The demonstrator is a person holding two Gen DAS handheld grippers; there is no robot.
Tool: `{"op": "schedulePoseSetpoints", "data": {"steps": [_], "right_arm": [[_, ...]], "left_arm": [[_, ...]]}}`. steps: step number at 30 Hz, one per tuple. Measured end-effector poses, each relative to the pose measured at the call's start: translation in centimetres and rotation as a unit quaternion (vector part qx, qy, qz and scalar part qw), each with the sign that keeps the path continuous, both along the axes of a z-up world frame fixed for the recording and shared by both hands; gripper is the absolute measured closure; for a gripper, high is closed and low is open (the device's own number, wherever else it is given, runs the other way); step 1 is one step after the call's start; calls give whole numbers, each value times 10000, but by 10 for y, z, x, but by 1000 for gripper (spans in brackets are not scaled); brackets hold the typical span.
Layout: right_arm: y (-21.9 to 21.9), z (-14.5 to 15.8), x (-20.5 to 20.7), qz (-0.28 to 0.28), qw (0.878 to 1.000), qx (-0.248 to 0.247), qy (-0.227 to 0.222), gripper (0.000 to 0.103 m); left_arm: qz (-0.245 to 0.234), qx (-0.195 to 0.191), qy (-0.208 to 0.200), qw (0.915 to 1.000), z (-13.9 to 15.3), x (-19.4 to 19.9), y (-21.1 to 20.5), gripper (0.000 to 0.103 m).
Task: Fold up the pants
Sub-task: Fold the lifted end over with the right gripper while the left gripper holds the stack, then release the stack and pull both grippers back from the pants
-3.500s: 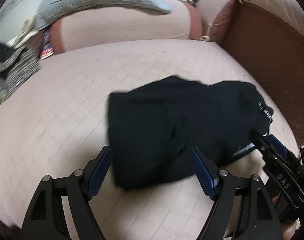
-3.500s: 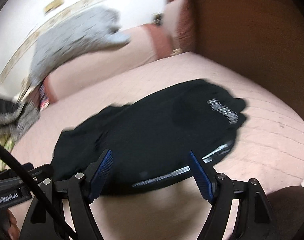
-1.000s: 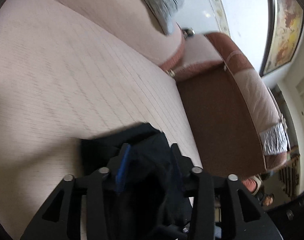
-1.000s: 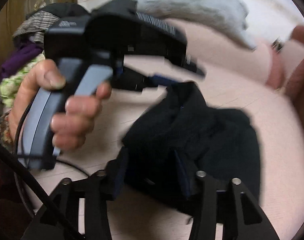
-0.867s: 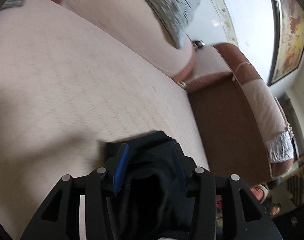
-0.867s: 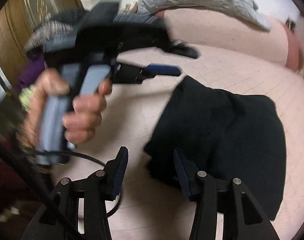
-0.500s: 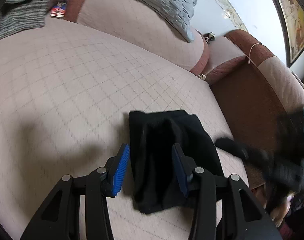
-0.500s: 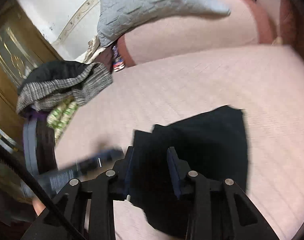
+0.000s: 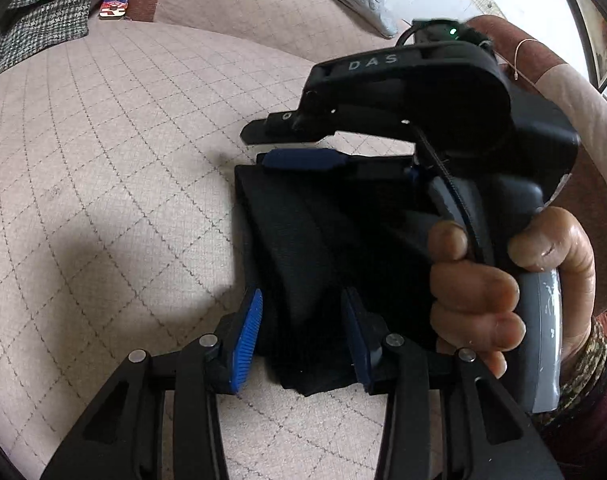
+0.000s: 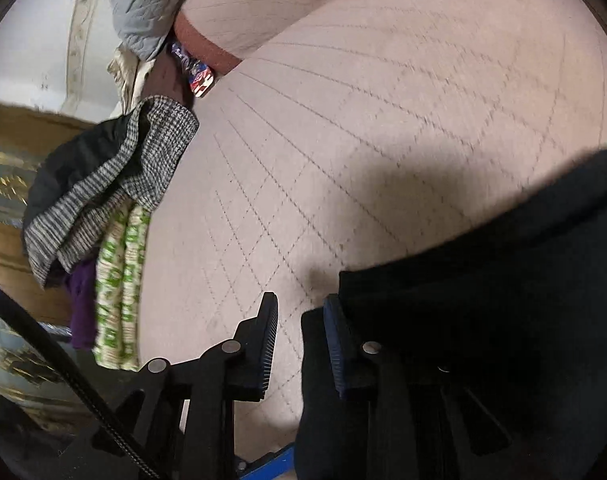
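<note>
Fingers (image 9: pixel 247 334) on both grippers gape over black pants (image 9: pixel 315 240) on the quilted pink sofa (image 9: pixel 103 140) (clothes pile (image 10: pixel 103 184) alongside).

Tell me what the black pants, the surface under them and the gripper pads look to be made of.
Black pants: soft matte fabric, probably knit or cotton; it lies in limp folds without shine. Quilted cover: pinkish textile with stitched diamond lines, matte. Pads on the left gripper fingers: blue, finely ribbed, likely rubber or soft plastic; the frame looks like hard black plastic.
</note>
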State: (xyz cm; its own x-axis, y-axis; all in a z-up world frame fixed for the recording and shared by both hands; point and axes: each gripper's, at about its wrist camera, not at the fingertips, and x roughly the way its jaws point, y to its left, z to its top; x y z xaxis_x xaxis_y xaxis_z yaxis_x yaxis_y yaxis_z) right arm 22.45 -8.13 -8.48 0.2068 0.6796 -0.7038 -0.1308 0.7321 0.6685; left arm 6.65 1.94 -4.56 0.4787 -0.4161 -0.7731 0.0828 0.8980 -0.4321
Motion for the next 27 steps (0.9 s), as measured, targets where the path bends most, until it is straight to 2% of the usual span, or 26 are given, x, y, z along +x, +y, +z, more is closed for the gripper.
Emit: {"op": "schedulePoseSetpoints", "data": {"steps": [1, 2, 3, 5, 8, 12, 14, 17, 18, 20, 24, 27], "right_arm": [[-4, 9, -3, 3, 9999, -19, -143, 75], [-11, 21, -9, -62, 9994, 30, -350, 70], [-20, 31, -15, -135, 9985, 93, -518, 61], [-43, 52, -34, -315, 9958, 145, -853, 52], [-83, 66, -65, -601, 9921, 88, -1099, 51], [-121, 59, -106, -945, 9889, -31, -1142, 51], [-139, 40, -127, -1064, 9896, -32, -964, 51], [-157, 10, -140, -1255, 9901, -25, -634, 55], [-163, 8, -144, -1349, 9883, 13, -705, 57], [-165, 15, -152, -1493, 9849, -2, -872, 55], [-160, 37, -169, -1756, 9744, -419, -1340, 44], [-152, 50, -184, -1797, 9669, -707, -1668, 43]], "left_arm": [[2, -28, 1, 10000, 3, -1, 2, 63], [14, -43, -24, 10000, 7, -1, 6, 63], [29, -46, -68, 10000, 11, -3, 9, 63], [82, -28, -254, 9996, 23, -8, 17, 63], [130, 41, -425, 9990, 33, -6, 21, 62], [100, 357, -246, 9990, 24, 14, 11, 57], [88, 594, 53, 9982, 8, 22, 2, 56], [70, 477, 310, 9984, -5, 22, -2, 55], [98, 461, 289, 9985, -2, 18, -2, 55], [88, 503, 121, 9986, 11, 6, -3, 54], [182, 720, -236, 9970, 37, -15, -3, 48], [369, 852, -490, 9945, 53, -29, -1, 45]]}}
